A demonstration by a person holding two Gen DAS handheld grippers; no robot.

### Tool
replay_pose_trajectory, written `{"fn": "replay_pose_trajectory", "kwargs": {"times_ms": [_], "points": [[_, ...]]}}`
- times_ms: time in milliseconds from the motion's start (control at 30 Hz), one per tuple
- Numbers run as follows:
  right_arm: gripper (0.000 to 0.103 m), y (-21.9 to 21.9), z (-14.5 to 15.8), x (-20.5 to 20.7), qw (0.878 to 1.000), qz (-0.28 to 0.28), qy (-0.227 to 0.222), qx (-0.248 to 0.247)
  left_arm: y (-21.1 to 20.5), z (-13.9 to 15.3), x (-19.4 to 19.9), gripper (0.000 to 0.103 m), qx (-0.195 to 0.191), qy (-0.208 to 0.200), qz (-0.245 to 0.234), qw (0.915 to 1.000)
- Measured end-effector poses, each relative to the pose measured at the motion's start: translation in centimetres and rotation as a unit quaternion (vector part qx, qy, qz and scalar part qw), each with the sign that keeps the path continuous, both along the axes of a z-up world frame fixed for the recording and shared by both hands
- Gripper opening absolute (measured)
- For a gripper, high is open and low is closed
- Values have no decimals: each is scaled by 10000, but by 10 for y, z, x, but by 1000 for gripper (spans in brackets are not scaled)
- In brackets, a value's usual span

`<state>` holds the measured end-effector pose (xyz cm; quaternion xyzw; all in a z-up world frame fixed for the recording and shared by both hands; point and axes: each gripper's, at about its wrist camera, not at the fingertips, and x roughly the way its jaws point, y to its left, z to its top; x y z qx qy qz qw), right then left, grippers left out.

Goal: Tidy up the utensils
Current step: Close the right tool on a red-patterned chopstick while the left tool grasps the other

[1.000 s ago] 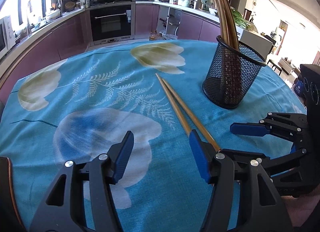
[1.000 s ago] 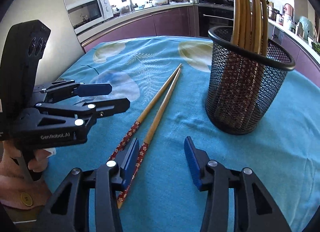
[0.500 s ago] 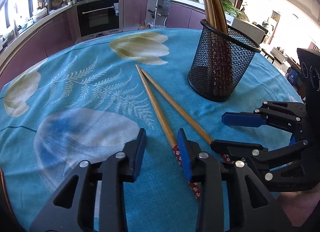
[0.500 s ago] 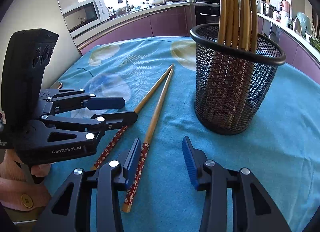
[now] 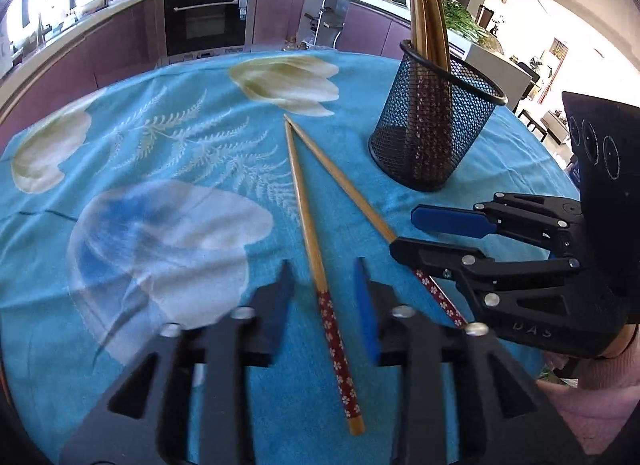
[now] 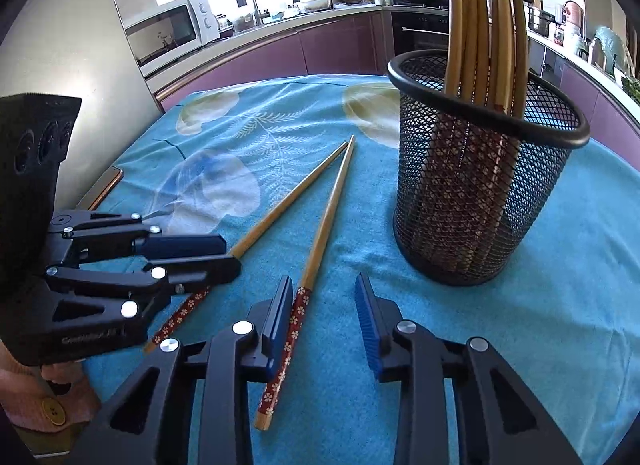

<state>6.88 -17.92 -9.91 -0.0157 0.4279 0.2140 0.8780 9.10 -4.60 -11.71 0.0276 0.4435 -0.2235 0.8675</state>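
Chopsticks (image 5: pixel 306 209): two loose on table (image 5: pixel 180 137). Left gripper (image 5: pixel 322 305) fingers opening, right gripper (image 6: pixel 322 319) closing, each straddling one unpinched. Next: pinch, lift to mesh holder (image 5: pixel 434 137).

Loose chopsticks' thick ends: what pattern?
Dark red with small white flowers on the chopsticks; clearest in the right wrist view.

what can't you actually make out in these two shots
- Left wrist view: the right chopstick has a stretch of its patterned end hidden under the right gripper.
- Right wrist view: the left chopstick is partly covered by the left gripper.
- Both views: the chopsticks in the mesh holder run off the top edge.
- Left wrist view: the left gripper's fingers are blurred.
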Motion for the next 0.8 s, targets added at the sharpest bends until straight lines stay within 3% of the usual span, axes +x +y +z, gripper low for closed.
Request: {"fn": "replay_pose_trajectory", "kwargs": {"times_ms": [367,533,633,800], "points": [[24,8,-1,24,10000,-49,32,77,-7,-3,22,23,346,-107,-43,9993],[17,11,-3,30,9999,-48,44,83,-5,-4,27,16,272,-83,39,9996],[8,7,-3,28,9998,-57,115,151,-4,-4,28,11,204,-56,112,9997],[7,-1,-2,18,9996,-69,190,212,-4,-4,22,10,169,-7,147,9997]]}}
